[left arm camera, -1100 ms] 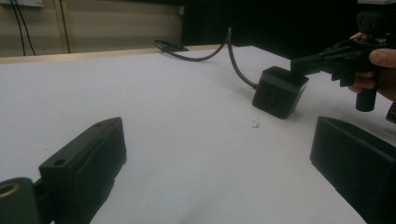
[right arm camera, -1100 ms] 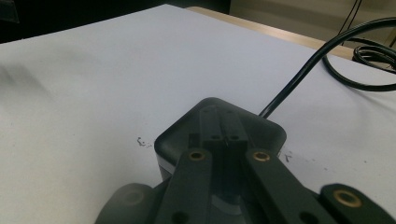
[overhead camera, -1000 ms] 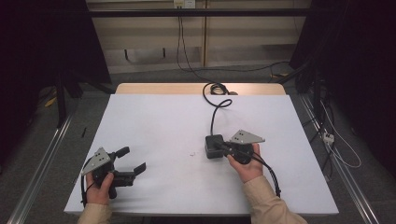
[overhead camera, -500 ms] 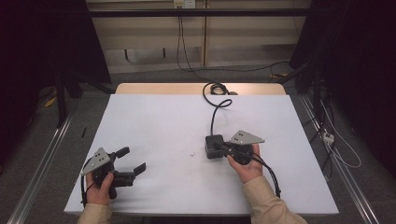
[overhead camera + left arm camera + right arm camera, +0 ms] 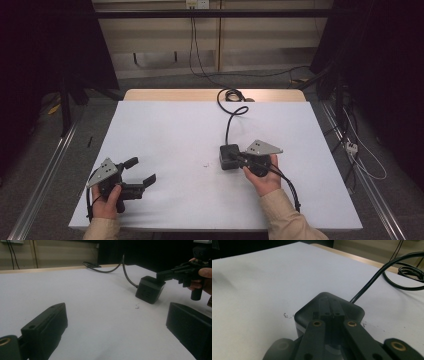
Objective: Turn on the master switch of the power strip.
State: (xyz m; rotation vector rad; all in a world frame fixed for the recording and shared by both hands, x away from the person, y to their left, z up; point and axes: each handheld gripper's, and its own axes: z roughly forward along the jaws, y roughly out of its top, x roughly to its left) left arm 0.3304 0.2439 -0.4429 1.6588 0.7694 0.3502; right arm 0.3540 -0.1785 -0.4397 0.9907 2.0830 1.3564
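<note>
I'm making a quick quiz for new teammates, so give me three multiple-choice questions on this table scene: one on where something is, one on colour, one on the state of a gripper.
1. Where does the black box sit?
A. right of the table's middle, at the right gripper's tip
B. at the table's near left corner
C. on the floor beside the table

2. What colour is the cable running from the box?
A. white
B. black
C. red

3. How do the left gripper's fingers stand?
A. clamped on the box
C. shut on the cable
B. spread apart with nothing between them

Answers: 1 A, the high view shows the box just in front of the right gripper, whose fingers lie together on its top. 2 B, the cable is dark against the white table. 3 B, the left gripper view shows bare table between the two fingers.
</note>
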